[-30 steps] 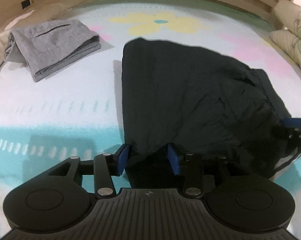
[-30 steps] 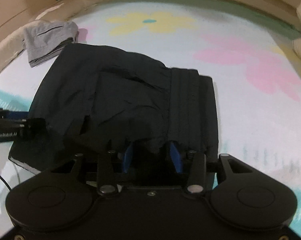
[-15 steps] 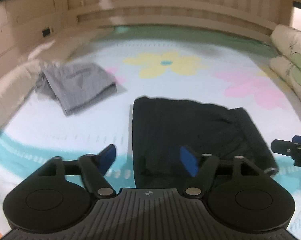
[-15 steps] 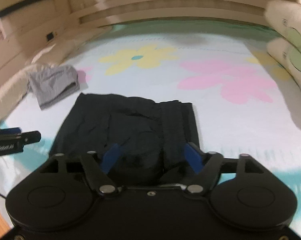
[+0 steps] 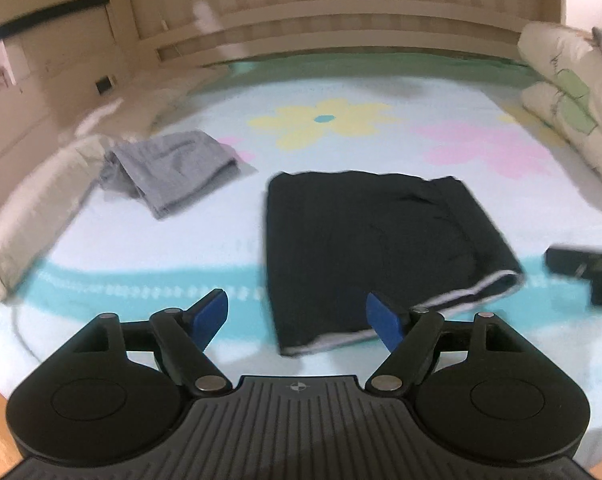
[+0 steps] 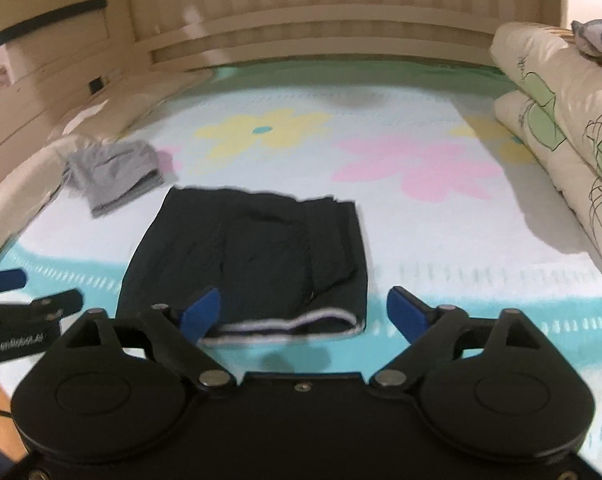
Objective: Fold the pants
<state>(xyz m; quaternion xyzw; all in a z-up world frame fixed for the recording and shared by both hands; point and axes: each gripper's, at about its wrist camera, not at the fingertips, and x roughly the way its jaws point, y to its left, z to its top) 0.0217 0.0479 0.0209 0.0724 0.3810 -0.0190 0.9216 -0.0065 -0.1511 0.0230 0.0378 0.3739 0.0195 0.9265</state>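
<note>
Behind everything stood a pale slatted headboard (image 5: pixel 341 28), and below it the bed (image 5: pixel 141 248) with a flowered sheet filled both views. Cream pillows (image 6: pixel 561 128) were stacked at the right side. On the sheet, near the front edge, the black pants (image 5: pixel 365 240) lay folded into a flat, almost square packet, with a white-trimmed hem toward the cameras. A grey garment (image 5: pixel 173 168), also folded, lay apart from it at the far left. The left gripper (image 5: pixel 297 316) hung above the near edge of the pants; its jaws had just been opening, stood wide, and held nothing. The right gripper (image 6: pixel 305 312) was the same, even wider, also just opened, with no cloth between its pads. I judge that the fold had been released and the task was nearly done. The next move probably called only for smoothing the packet, or for one more fold if a smaller one was wanted.
</note>
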